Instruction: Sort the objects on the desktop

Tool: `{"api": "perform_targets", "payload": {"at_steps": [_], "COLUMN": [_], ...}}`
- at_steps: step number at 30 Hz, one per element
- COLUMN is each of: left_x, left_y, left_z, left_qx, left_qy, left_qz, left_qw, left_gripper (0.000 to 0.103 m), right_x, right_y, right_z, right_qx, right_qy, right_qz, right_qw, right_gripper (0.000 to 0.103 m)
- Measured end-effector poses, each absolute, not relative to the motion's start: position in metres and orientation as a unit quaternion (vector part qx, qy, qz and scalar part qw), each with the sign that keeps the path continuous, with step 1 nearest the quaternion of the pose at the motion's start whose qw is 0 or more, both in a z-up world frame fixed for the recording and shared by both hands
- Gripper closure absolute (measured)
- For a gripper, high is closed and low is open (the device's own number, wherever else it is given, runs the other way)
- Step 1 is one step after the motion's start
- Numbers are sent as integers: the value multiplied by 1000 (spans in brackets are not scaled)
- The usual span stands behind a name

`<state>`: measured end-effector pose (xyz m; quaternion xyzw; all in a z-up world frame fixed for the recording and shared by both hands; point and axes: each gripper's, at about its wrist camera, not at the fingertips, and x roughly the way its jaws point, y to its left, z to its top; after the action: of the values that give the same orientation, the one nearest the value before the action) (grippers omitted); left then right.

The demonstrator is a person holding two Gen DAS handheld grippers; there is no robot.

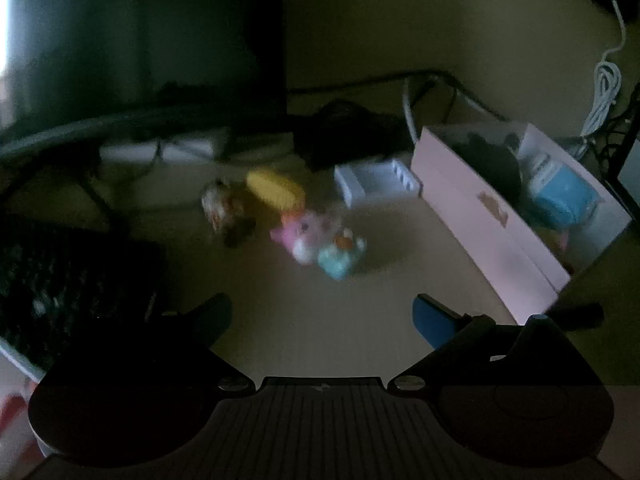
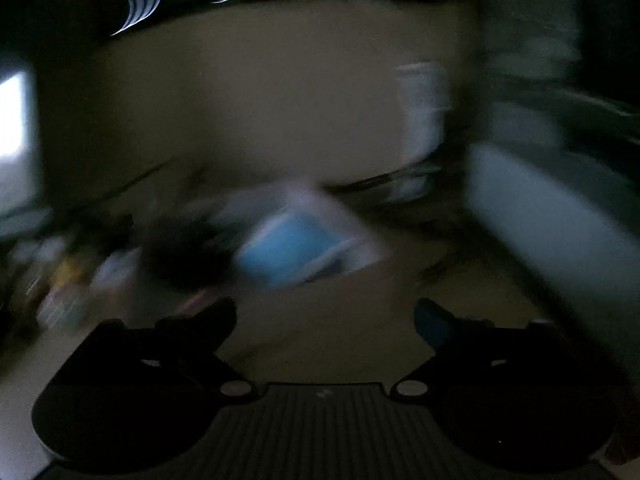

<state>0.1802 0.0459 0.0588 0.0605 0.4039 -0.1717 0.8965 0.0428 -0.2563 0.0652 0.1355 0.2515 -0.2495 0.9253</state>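
Observation:
The room is dim. In the left wrist view several small toys lie on the pale desk: a yellow one point(image 1: 276, 190), a brown and white figure point(image 1: 226, 212), a pink and white figure point(image 1: 306, 232) and a teal one point(image 1: 340, 256). A pale pink storage box point(image 1: 480, 216) stands at the right with a blue item point(image 1: 564, 196) and a dark lump inside. My left gripper point(image 1: 322, 316) is open above bare desk, short of the toys. The right wrist view is badly blurred; my right gripper point(image 2: 324, 318) is open and empty, with the blue item point(image 2: 296, 252) ahead of it.
A black keyboard point(image 1: 68, 280) lies at the left under a dark monitor point(image 1: 140, 32). A white organiser point(image 1: 376, 180) sits behind the toys. Cables point(image 1: 604, 88) hang on the wall at the right. A long pale shape point(image 2: 560, 220) crosses the right of the right wrist view.

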Motion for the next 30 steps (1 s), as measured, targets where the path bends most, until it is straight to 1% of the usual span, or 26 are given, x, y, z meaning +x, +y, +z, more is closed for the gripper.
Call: {"api": "perform_targets", "payload": {"at_steps": [3,5,10,14,20,24,26,29,30], "left_x": [170,164,162,165,179,211,232,253,257], "left_y": [45,46,48,47,40,30,24,11,7], "left_z": [49,43,36,37,37,41,40,36,33], "left_qx": [56,56,47,44,54,58,51,62,74], "left_qy": [423,432,441,439,430,403,403,401,401], "left_qz": [-179,-181,-170,-170,-184,-170,-160,-148,-140], "left_qw": [886,881,880,881,882,897,900,902,902], "left_gripper": [3,3,3,3,3,3,3,4,8], "right_x": [63,77,100,94,75,50,34,14,9], "right_y": [-311,-328,-316,-284,-270,-258,-249,-224,-215], "right_z": [53,43,33,34,40,57,61,63,61], "right_qx": [232,276,295,251,233,193,185,134,113], "right_qy": [267,273,285,299,302,282,278,282,286], "right_qz": [-233,-218,-158,-132,-91,-139,-152,-166,-167], "right_qw": [906,895,898,911,920,929,930,935,937], "right_gripper": [2,2,2,0,0,0,0,0,0]}}
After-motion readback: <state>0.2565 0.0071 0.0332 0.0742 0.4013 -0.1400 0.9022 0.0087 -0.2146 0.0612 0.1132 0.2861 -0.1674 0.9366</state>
